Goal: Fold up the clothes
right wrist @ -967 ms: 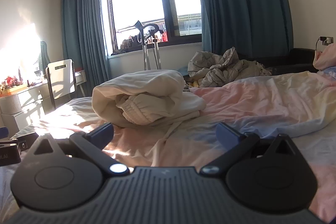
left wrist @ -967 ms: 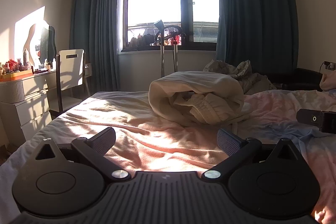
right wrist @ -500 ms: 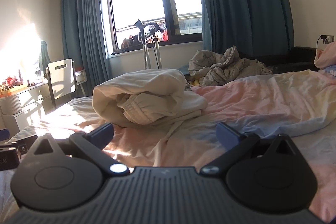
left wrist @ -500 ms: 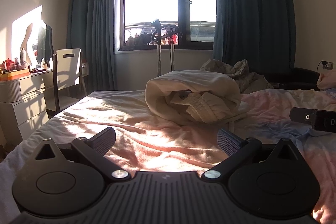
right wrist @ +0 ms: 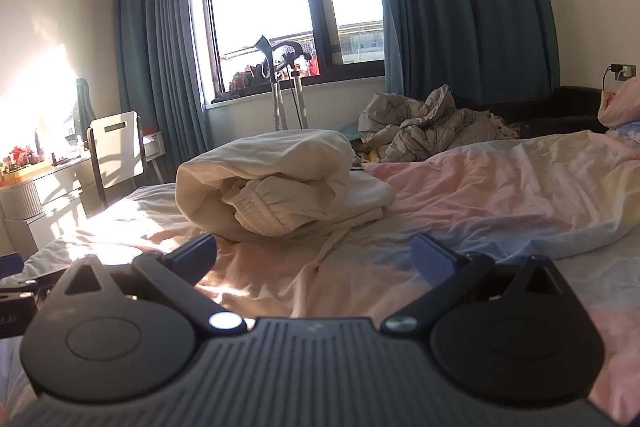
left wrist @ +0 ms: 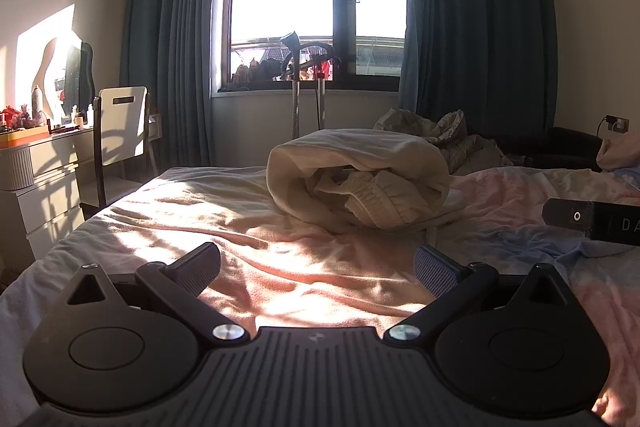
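A cream garment (left wrist: 360, 183) lies bunched in a heap in the middle of the bed, with a ribbed cuff showing at its open front; it also shows in the right wrist view (right wrist: 276, 187). My left gripper (left wrist: 316, 267) is open and empty, low over the sheet in front of the heap. My right gripper (right wrist: 314, 253) is open and empty, also short of the heap. A drawstring (right wrist: 332, 243) trails from the garment toward the right gripper. The side of the right gripper (left wrist: 592, 221) shows at the right of the left wrist view.
The bed has a pink and blue sheet (right wrist: 500, 195). A grey quilt (right wrist: 432, 123) is piled at the far side. A white chair (left wrist: 122, 127) and dresser (left wrist: 36, 183) stand to the left. A garment steamer (left wrist: 298, 87) stands by the window.
Both grippers have drifted slightly, the left view shifting a little to the right of the heap. Both stay open and empty. The garment has not moved.
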`<state>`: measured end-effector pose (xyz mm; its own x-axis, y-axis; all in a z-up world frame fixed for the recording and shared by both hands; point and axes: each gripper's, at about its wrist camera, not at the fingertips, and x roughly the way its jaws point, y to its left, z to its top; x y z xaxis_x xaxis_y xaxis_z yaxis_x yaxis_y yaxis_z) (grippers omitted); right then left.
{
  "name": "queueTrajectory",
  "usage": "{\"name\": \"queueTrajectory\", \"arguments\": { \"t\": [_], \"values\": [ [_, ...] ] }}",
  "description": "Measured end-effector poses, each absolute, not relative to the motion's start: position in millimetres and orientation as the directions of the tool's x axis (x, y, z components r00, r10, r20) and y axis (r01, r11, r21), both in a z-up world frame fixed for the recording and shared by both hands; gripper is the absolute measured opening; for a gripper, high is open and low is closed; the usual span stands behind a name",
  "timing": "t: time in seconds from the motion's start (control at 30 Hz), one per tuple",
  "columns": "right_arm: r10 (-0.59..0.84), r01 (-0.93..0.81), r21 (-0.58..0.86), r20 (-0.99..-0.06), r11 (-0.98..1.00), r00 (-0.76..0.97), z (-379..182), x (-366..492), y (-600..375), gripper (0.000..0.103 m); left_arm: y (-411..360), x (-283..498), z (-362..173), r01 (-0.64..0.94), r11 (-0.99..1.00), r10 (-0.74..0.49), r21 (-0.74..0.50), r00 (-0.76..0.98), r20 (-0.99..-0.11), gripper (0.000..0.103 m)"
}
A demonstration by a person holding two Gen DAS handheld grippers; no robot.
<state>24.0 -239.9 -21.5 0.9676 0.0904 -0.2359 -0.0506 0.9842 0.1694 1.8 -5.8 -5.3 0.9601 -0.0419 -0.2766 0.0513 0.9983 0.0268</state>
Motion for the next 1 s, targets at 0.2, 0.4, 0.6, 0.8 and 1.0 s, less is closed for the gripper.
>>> {"name": "queueTrajectory", "arguments": {
  "t": [0.2,0.4,0.6,0.8,1.0],
  "values": [
    [0.093,-0.053,0.169,-0.236,0.984,0.967,-21.9,25.2,-239.5,0.103,-8.0,0.9,-7.0,0.056,0.998,-0.045,0.033,0.961,-0.272,0.103],
    [0.095,-0.054,0.17,-0.238,0.984,0.967,-21.3,25.7,-241.0,0.103,-11.2,0.3,-8.3,0.058,0.998,-0.046,0.036,0.962,-0.271,0.103],
    [0.094,-0.052,0.172,-0.243,0.984,0.965,-17.5,25.7,-244.2,0.103,-12.7,0.5,-8.6,0.065,0.997,-0.053,0.036,0.96,-0.273,0.103],
    [0.091,-0.051,0.167,-0.241,0.985,0.966,-17.8,25.6,-242.2,0.103,-12.1,-0.2,-8.1,0.067,0.997,-0.055,0.032,0.961,-0.272,0.103],
    [0.089,-0.048,0.17,-0.245,0.984,0.965,-16.2,26.3,-242.4,0.103,-11.4,-4.2,-6.6,0.063,0.998,-0.055,0.026,0.966,-0.253,0.103]
  ]
}}
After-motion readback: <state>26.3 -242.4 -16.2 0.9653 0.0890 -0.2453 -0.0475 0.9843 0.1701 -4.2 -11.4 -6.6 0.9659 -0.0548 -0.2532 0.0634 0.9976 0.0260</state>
